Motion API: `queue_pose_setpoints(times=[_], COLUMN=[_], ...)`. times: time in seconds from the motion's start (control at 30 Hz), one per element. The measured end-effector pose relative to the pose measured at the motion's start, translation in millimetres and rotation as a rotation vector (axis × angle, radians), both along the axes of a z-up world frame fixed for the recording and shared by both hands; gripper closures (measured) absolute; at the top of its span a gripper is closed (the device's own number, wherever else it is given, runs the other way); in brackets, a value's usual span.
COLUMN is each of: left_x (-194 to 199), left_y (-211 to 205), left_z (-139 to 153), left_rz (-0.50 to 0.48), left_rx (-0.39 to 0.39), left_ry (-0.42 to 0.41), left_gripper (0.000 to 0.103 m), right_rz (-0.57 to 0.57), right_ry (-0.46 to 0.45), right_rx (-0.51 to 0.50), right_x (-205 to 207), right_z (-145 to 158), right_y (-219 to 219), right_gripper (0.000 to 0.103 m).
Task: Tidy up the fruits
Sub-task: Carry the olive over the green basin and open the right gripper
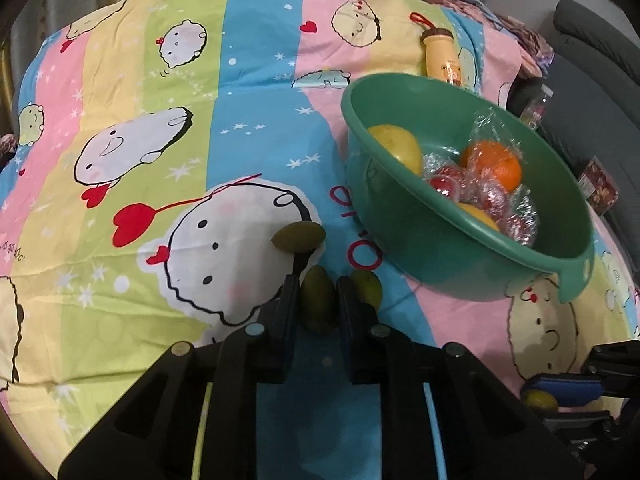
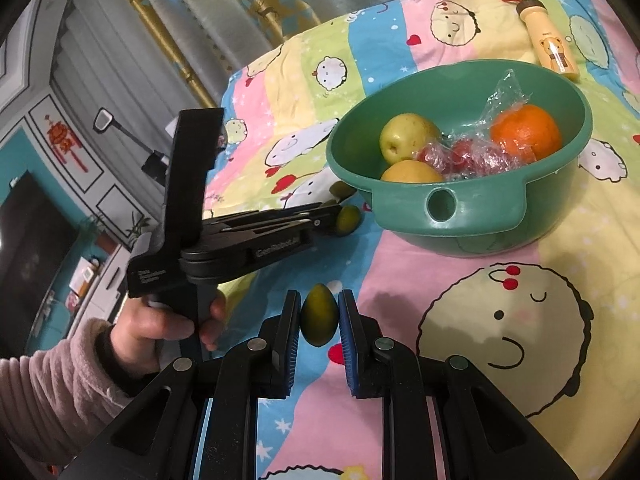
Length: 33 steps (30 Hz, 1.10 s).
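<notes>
My left gripper (image 1: 318,304) is shut on a small green fruit (image 1: 318,304) low over the bedsheet. Two more green fruits lie beside it, one ahead to the left (image 1: 299,237) and one at the right finger (image 1: 367,288). My right gripper (image 2: 319,316) is shut on another small green fruit (image 2: 319,314), held above the sheet in front of the bowl. The green bowl (image 1: 448,248) (image 2: 480,216) holds a yellow pear (image 2: 406,138), a second yellow fruit (image 2: 410,172), an orange (image 2: 526,132) and red fruits in plastic wrap (image 2: 460,156).
A cartoon-print sheet (image 1: 160,160) covers the surface. A yellow bottle with a red strap (image 1: 442,54) (image 2: 554,40) lies beyond the bowl. The left gripper and the hand holding it (image 2: 192,248) sit left of the right gripper. A grey chair (image 1: 592,72) stands at the right.
</notes>
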<state>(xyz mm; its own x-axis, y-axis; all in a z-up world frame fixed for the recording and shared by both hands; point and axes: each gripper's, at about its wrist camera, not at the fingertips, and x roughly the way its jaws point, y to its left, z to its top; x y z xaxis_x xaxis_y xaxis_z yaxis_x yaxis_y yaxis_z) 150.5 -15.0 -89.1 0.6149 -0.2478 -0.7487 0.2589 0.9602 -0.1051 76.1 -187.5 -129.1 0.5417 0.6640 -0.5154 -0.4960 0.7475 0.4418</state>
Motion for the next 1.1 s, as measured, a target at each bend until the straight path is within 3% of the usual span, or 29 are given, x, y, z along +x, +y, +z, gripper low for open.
queue_pose_setpoints(times=[0.47, 1.1], left_x=[-48.7, -58.1], left_y=[11.2, -10.8], left_z=[44.8, 99.5], left_rz=[0.039, 0.024], left_rx=[-0.08, -0.066], left_ry=[-0.034, -0.127], left_gripper=[0.085, 0.085], right_rz=[0.017, -0.065], right_ry=[-0.037, -0.198], right_rx=[0.033, 0.074], right_x=[-7.8, -17.3], right_z=[13.7, 69.2], right_y=[-1.7, -32.6], right_gripper=[0.082, 0.082])
